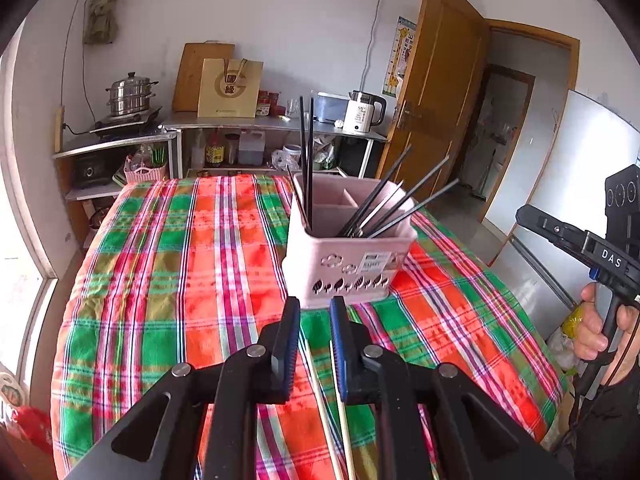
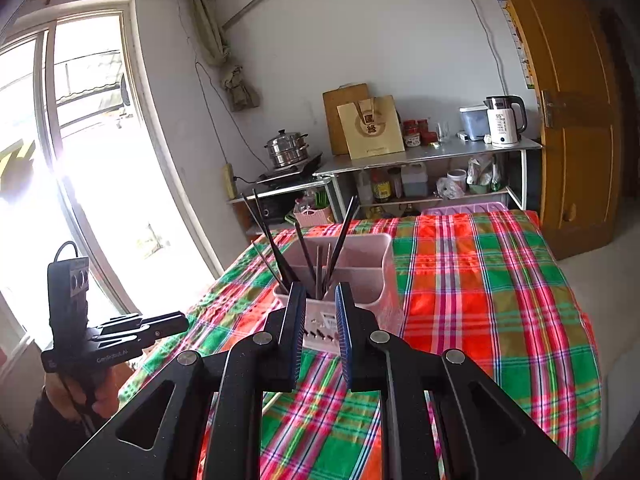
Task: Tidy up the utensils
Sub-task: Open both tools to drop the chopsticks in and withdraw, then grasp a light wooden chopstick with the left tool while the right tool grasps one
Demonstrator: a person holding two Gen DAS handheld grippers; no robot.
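Note:
A pink divided utensil holder (image 1: 348,268) stands on the plaid tablecloth (image 1: 180,280) with several black chopsticks (image 1: 394,204) leaning in its compartments. My left gripper (image 1: 315,308) hovers just in front of it, jaws slightly apart and gripping nothing. Two pale wooden chopsticks (image 1: 320,392) lie on the cloth beneath it, showing through the gap. In the right wrist view my right gripper (image 2: 320,292) is also slightly open and empty, close to the near side of the holder (image 2: 360,276). Each gripper appears in the other's view: right (image 1: 524,214), left (image 2: 182,320), both hand-held.
Metal shelves behind the table carry a steamer pot (image 1: 130,94), a paper bag (image 1: 230,88) and a white kettle (image 1: 364,112). A wooden door (image 1: 440,92) stands open at the right, a window (image 2: 80,160) on the left. A white panel (image 1: 568,184) leans beside the table.

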